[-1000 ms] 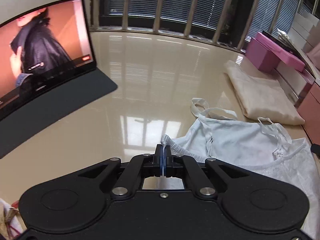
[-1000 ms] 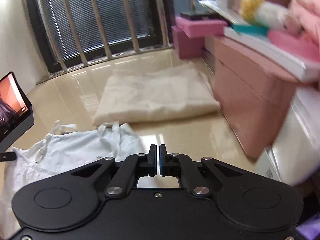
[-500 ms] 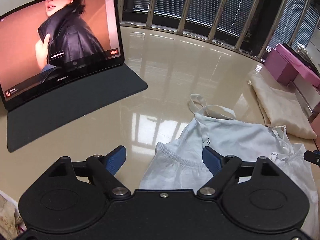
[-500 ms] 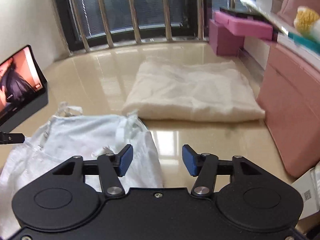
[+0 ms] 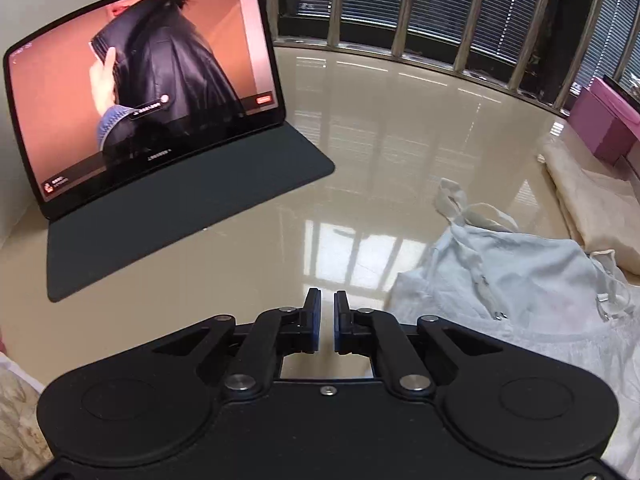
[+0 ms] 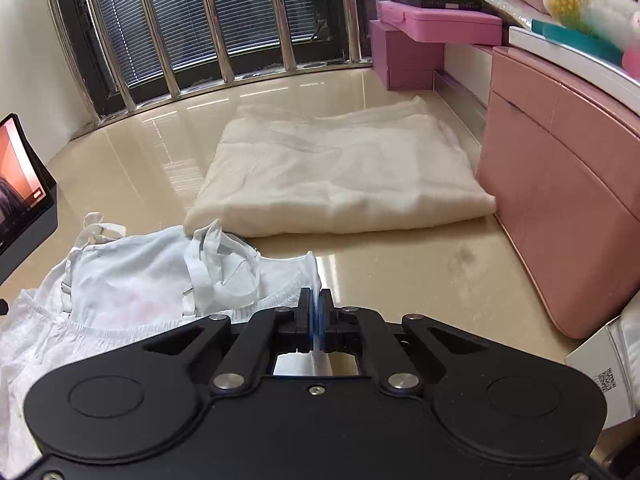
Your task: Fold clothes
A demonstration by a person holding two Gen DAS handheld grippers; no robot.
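A pale blue-white strappy dress (image 5: 520,276) lies on the glossy beige table; it also shows in the right wrist view (image 6: 136,280). My left gripper (image 5: 326,300) hangs just left of the dress with its jaws nearly closed, a narrow gap between them and nothing in them. My right gripper (image 6: 315,300) is shut on the right edge of the dress, with white fabric pinched between the blue pads. A folded cream garment (image 6: 336,172) lies behind the dress; it also shows in the left wrist view (image 5: 592,204).
A tablet on a dark folio stand (image 5: 144,92) plays video at the left; it also shows in the right wrist view (image 6: 20,184). Pink drawers (image 6: 560,184) and pink boxes (image 6: 416,48) line the right side. Window bars (image 6: 200,28) run along the back.
My left gripper let go of the dress edge, opened wide, then closed to a narrow gap while moving left. My right gripper opened, then shut on the dress's right edge.
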